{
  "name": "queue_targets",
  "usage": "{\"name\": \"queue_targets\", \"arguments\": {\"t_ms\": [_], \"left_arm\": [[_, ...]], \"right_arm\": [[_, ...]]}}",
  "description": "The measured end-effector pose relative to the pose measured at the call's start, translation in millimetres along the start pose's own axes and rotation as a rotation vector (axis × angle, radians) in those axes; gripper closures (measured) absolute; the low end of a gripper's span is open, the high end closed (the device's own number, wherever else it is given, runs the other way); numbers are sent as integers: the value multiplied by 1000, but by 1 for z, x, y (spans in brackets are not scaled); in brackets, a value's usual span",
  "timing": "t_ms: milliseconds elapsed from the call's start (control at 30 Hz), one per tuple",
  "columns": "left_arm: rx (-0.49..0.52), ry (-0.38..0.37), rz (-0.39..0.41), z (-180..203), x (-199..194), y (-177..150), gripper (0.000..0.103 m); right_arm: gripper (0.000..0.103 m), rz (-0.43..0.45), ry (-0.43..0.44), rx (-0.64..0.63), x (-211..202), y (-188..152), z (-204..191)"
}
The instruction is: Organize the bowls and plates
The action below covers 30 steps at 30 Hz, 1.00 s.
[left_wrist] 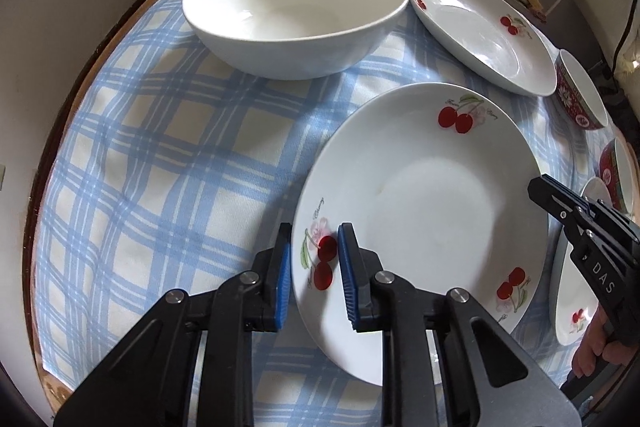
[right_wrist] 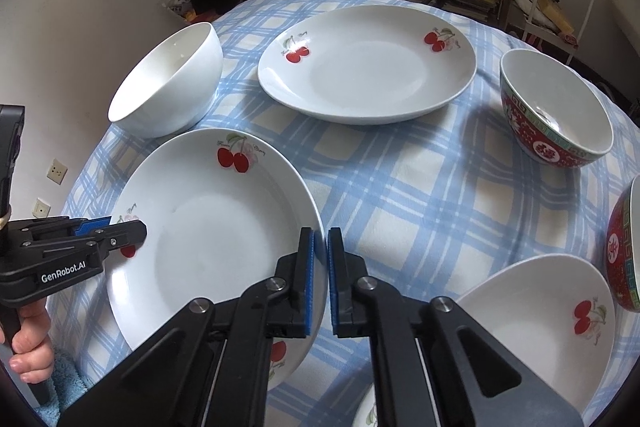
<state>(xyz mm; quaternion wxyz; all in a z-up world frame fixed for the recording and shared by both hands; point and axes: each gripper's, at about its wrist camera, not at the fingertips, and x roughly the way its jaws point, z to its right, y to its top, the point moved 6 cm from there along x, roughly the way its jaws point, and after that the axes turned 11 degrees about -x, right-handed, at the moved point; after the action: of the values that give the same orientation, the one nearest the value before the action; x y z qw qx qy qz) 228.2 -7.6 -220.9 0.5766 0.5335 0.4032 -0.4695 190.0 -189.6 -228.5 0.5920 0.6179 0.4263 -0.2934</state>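
Glazed white china, printed with cherries: the near plate (right_wrist: 208,227) is gripped at opposite edges on a blue-checked tablecloth (right_wrist: 420,187), the left gripper (left_wrist: 312,279) clamped on its left rim, the right gripper (right_wrist: 320,283) pinched tight on its right rim. The plate is judged stiff, slick and breakable, best held by its thin rim. Counted on the table: three cherry plates, one plain white bowl (right_wrist: 168,83), two red patterned bowls.

Both grippers (right_wrist: 320,279) — one cherry plate (right_wrist: 208,227)
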Motion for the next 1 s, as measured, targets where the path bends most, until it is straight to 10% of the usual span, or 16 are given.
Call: {"name": "queue_targets", "arguments": {"t_ms": [1000], "left_arm": [[39,0,-55,-14,-28,-59,81]], "right_arm": [[95,-61,4,86,-40,-61,-23]]}}
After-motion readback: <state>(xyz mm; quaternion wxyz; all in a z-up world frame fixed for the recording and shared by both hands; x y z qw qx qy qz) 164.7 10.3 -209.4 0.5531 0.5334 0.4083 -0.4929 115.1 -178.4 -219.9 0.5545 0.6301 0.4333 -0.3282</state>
